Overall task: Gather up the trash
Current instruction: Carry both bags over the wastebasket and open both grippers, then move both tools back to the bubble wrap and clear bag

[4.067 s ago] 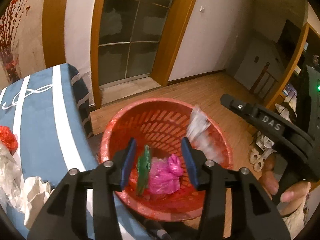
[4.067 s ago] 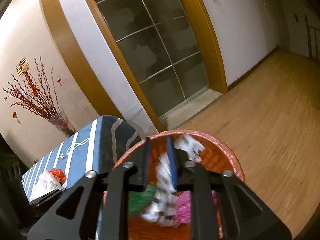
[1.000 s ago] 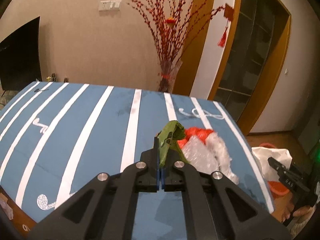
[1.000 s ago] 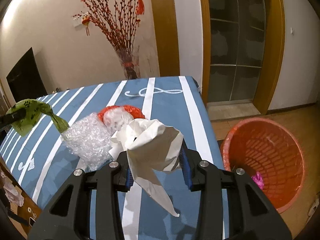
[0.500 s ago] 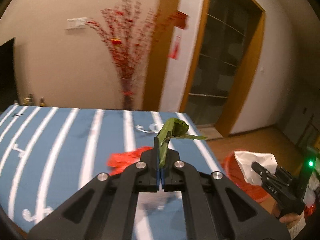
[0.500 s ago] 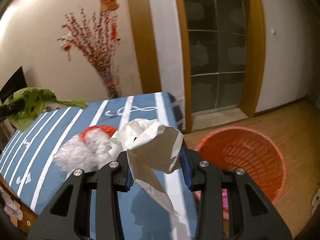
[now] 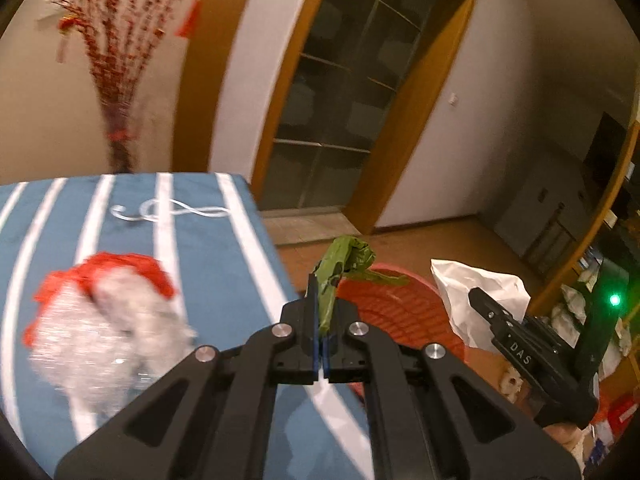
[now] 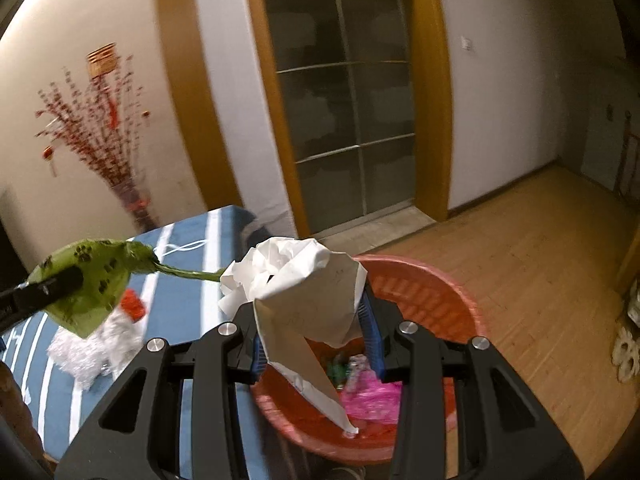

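Note:
My left gripper (image 7: 321,304) is shut on a green plastic wrapper (image 7: 344,264) and holds it in the air near the table's right edge, in front of the red basket (image 7: 396,300). The wrapper also shows in the right wrist view (image 8: 92,276). My right gripper (image 8: 316,320) is shut on a crumpled white paper (image 8: 308,284) above the red basket (image 8: 436,284), which holds pink and green trash (image 8: 372,396). The paper and right gripper show in the left wrist view (image 7: 476,292).
A blue table with white stripes (image 7: 208,248) carries clear bubble wrap (image 7: 108,344) and a red bag (image 7: 128,270). A vase of red branches (image 7: 116,80) stands behind it. A glass door (image 8: 344,92) and wooden floor (image 8: 540,248) lie beyond the basket.
Both grippers have swung right, from over the table toward the red basket, each carrying its piece. The right gripper's paper now hangs over the basket.

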Available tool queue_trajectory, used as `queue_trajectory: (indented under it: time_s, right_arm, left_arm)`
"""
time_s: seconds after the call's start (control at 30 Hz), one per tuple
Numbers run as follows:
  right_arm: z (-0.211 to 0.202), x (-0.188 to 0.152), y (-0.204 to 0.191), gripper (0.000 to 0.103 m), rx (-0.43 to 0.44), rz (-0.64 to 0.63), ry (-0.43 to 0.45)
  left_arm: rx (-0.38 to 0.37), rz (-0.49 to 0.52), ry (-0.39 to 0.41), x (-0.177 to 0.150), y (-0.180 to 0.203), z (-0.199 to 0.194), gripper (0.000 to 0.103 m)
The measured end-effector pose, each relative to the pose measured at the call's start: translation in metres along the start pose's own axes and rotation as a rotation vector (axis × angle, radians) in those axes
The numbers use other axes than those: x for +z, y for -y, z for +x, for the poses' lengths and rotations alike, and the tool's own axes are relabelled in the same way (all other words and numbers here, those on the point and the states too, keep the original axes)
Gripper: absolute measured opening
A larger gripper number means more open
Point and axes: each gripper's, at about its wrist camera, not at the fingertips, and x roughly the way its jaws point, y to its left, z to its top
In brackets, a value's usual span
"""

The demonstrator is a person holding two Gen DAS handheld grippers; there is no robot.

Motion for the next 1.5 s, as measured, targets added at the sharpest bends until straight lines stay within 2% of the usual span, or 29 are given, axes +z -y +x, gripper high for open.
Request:
queue_trajectory:
  time_s: [0.3,0.67,0.73,0.77,0.87,0.93,1.03,1.1,1.33,1.5]
  right_arm:
    - [0.009,-0.004,0.032,0.038,-0.039,0.050,-0.009]
    - [0.018,0.001,0.053,0.039,-0.049,0.092,-0.002]
    - [0.023,0.002,0.056,0.042,-0.044,0.098,-0.012]
    - [0.027,0.002,0.058,0.042,-0.041,0.104,-0.022]
    - [0.036,-0.001,0.062,0.049,-0.025,0.116,-0.051]
    - [0.039,-0.002,0.063,0.059,-0.024,0.116,-0.061]
    - [0.037,-0.005,0.066,0.073,-0.026,0.121,-0.062]
    - [0.035,-0.006,0.068,0.079,-0.032,0.124,-0.056]
    - [0.029,-0.007,0.062,0.085,-0.051,0.115,-0.052]
    - [0.028,-0.007,0.046,0.085,-0.051,0.082,-0.054]
  left_arm:
    - [-0.077,0.039,-0.085,-0.013,0.045,0.058,0.003]
    - [-0.109,0.065,-0.142,-0.023,0.065,0.098,0.003]
    - [-0.104,0.068,-0.162,-0.026,0.066,0.108,0.005]
    - [-0.102,0.067,-0.175,-0.029,0.066,0.115,0.007]
    - [-0.089,0.068,-0.201,-0.036,0.066,0.125,0.022]
    - [-0.074,0.072,-0.210,-0.040,0.064,0.129,0.032]
    - [-0.047,0.073,-0.213,-0.044,0.058,0.130,0.039]
    - [-0.028,0.073,-0.205,-0.043,0.053,0.128,0.044]
    - [0.042,0.094,-0.151,-0.040,0.034,0.106,0.061]
    - [0.084,0.097,-0.123,-0.040,0.019,0.087,0.069]
